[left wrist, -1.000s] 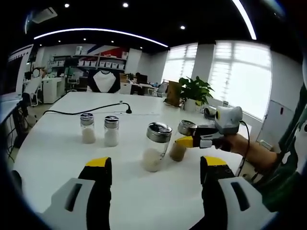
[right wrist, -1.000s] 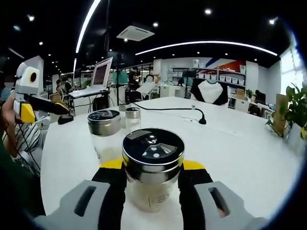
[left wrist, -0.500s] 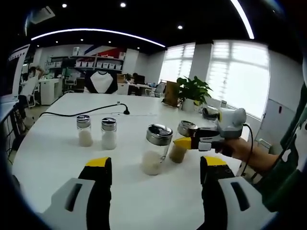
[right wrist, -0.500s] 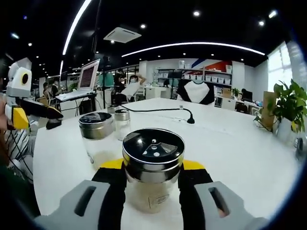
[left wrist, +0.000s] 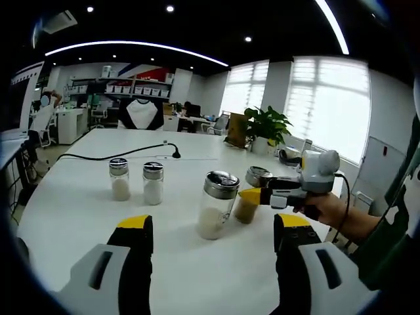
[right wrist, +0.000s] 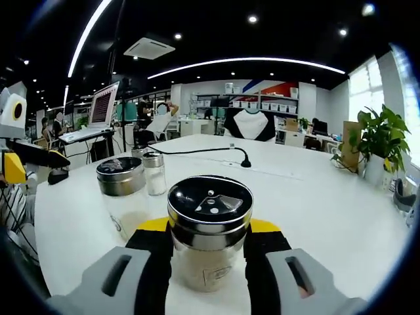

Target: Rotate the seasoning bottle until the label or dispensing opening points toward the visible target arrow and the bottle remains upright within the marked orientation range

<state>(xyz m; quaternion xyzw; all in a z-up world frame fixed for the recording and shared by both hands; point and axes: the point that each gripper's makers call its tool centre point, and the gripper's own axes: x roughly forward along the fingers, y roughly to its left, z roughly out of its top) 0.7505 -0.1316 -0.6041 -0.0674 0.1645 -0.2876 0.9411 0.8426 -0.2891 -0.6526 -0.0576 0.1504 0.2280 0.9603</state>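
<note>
Right gripper view, right gripper point(right wrist: 210, 231) clamping seasoning bottle point(right wrist: 209, 230), left gripper point(left wrist: 210, 226) jaws apart, two small shakers point(left wrist: 136, 181).

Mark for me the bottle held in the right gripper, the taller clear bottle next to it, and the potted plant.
held seasoning bottle point(right wrist: 210, 209), right gripper view, on its perforated metal lid
taller clear bottle point(left wrist: 216, 211), left gripper view, on its glass body
potted plant point(left wrist: 266, 123), left gripper view, on its leaves

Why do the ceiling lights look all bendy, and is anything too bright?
Left gripper view: the fisheye lens bends the long ceiling light strips into arcs, and the windows glare white. Right gripper view: the light strip curves too, while the jar lid between the jaws stays sharp.
</note>
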